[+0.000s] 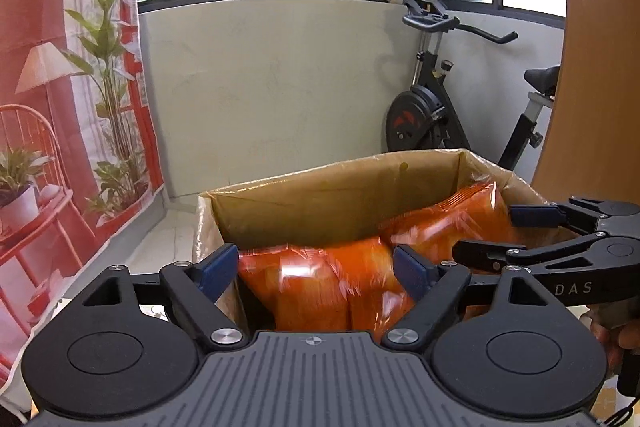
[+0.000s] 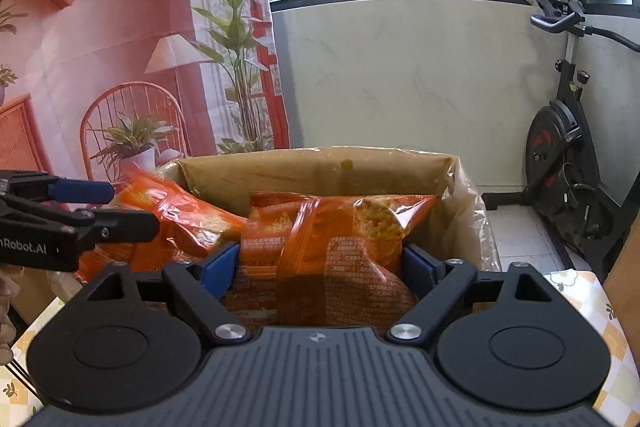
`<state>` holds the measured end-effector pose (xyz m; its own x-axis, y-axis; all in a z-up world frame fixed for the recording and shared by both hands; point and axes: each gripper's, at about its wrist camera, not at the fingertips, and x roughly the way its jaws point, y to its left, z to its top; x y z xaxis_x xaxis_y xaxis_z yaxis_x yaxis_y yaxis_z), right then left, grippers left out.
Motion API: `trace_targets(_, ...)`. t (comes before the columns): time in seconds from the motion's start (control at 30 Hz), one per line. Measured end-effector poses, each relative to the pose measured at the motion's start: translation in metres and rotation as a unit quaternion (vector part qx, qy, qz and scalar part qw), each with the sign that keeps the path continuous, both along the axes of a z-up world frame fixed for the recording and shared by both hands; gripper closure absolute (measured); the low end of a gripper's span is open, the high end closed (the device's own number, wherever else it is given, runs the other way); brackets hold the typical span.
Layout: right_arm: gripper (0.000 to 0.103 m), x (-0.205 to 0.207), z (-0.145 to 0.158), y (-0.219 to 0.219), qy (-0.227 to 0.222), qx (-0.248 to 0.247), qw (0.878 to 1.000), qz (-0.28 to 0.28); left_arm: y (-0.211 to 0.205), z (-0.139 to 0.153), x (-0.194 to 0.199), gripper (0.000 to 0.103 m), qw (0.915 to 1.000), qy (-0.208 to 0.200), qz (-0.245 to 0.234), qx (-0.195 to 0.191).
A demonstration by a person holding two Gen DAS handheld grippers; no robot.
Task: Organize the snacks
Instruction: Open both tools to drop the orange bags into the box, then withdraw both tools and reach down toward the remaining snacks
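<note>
A cardboard box [image 1: 320,195] lined with clear plastic holds orange snack bags. In the left wrist view my left gripper [image 1: 316,273] stands wide open around an orange bag [image 1: 320,287] at the box's near left; whether the pads touch it I cannot tell. My right gripper [image 1: 508,231] comes in from the right, over a second orange bag [image 1: 452,223]. In the right wrist view my right gripper [image 2: 320,267] is open with an orange snack bag [image 2: 332,247] between its blue pads [image 2: 218,267]. The left gripper [image 2: 100,207] shows at the left beside another orange bag [image 2: 180,215]. The box's far wall [image 2: 320,171] rises behind.
An exercise bike [image 1: 440,107] stands behind the box on the right. A printed red backdrop [image 1: 60,107] hangs on the left. A wooden panel [image 1: 600,67] is at the right edge. A checked yellow tablecloth [image 2: 580,291] lies under the box.
</note>
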<state>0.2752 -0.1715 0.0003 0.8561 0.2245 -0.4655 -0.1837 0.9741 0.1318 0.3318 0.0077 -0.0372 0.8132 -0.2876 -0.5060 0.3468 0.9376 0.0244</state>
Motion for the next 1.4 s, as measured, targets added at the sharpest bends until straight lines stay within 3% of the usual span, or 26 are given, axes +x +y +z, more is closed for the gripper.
trace_targets(0.33, 0.011, -0.022, 0.018, 0.002, -0.023, 0.002, 1.0, -0.013, 0.012, 0.015, -0.023, 0.017, 0.9996, -0.011, 0.011, -0.022)
trace_targets(0.8, 0.012, -0.091, 0.034, 0.007, -0.06, 0.005, 0.998, -0.012, 0.053, 0.026, -0.082, 0.017, 0.9982, -0.024, 0.034, -0.044)
trace_targets(1.17, 0.016, -0.134, 0.005, 0.005, -0.057, -0.004, 0.998, -0.019, 0.065, -0.012, -0.119, 0.017, 0.9955, -0.005, 0.057, -0.076)
trace_targets(1.4, 0.025, -0.147, -0.039, -0.002, -0.011, -0.02, 0.999, -0.033, 0.067, -0.054, -0.128, 0.018, 0.9908, 0.043, 0.086, -0.095)
